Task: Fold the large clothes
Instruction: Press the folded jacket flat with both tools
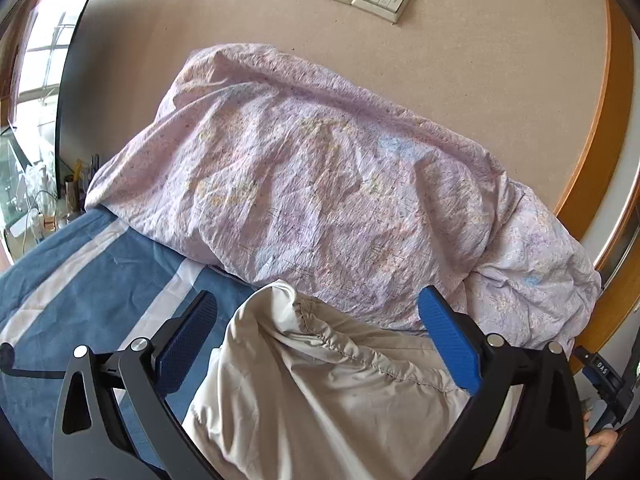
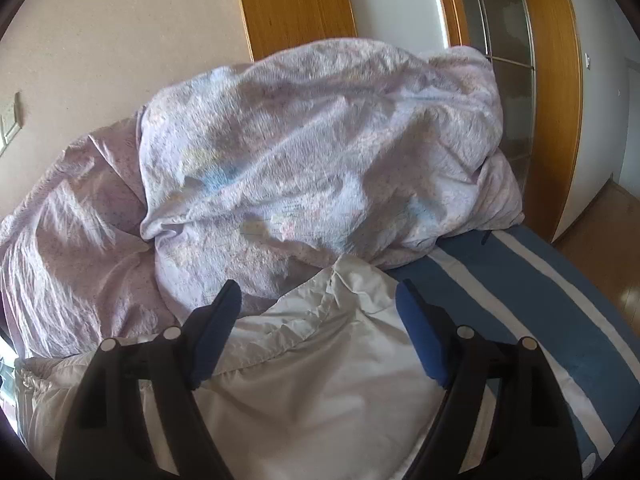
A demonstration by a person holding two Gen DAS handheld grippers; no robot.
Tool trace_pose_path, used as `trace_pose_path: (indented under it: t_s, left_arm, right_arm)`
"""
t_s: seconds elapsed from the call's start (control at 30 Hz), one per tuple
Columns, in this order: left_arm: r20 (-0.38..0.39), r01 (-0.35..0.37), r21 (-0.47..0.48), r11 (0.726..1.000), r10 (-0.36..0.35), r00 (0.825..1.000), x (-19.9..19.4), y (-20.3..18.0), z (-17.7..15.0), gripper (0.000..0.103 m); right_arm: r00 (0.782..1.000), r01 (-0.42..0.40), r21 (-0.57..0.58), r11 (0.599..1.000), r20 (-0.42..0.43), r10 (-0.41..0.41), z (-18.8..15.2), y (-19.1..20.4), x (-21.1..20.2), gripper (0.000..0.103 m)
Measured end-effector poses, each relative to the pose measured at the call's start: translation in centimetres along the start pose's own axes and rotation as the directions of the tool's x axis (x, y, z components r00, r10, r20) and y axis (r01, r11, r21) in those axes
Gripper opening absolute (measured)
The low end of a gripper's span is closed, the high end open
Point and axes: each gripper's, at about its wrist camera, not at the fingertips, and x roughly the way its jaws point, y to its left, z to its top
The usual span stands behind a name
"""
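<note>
Both the left hand-held gripper (image 1: 320, 336) and right hand-held gripper (image 2: 318, 320) gape wide, empty, over the pale jacket (image 1: 320, 392)

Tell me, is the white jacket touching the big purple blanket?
Touching. In the right wrist view the white jacket has its top edge lying against the purple blanket, with no blue sheet showing between them.

pale jacket (image 1: 320, 380), gaping left gripper (image 1: 320, 336), quilt (image 1: 320, 184)

Bed with blue sheet, white stripes (image 1: 88, 280) (image 2: 540, 300). Directly on it: crumpled pale-lilac floral quilt (image 1: 320, 184) (image 2: 312, 160) heaped at wall end; light grey-white padded garment (image 1: 320, 392) (image 2: 312, 380) nearer, its far edge touching quilt.
</note>
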Motion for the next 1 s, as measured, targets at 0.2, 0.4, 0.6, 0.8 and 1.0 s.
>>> trace_pose_path:
  t_s: [0.2, 0.4, 0.6, 0.8, 1.0]
  left_arm:
    - [-0.012, -0.004, 0.126, 0.992, 0.005, 1.000, -3.4, -2.4, -3.1, 0.101]
    - [-0.040, -0.101, 0.275, 0.956, 0.116, 0.992, -2.2, -4.7, -6.8, 0.101]
    - [-0.068, -0.202, 0.299, 0.933, 0.232, 0.970, 1.4, -4.2, -8.4, 0.101]
    - [-0.109, -0.264, 0.261, 0.928, 0.300, 0.948, 3.9, -3.1, -8.7, 0.102]
    - [-0.132, -0.287, 0.258, 0.923, 0.328, 0.935, 5.2, -2.6, -9.3, 0.102]
  right_arm:
    - [1.000, -0.009, -0.133, 0.991, -0.013, 0.007, -3.5, -0.1, -2.9, 0.067]
    - [0.999, 0.038, -0.244, 0.969, -0.025, -0.045, -6.1, 1.0, -1.6, 0.067]
    - [0.987, 0.092, -0.264, 0.960, -0.103, -0.123, -7.3, 1.1, 2.2, 0.067]
    - [0.971, 0.132, -0.298, 0.945, -0.153, -0.184, -8.4, 1.6, 4.7, 0.071]
    - [0.956, 0.167, -0.349, 0.922, -0.172, -0.238, -9.2, 2.2, 6.0, 0.073]
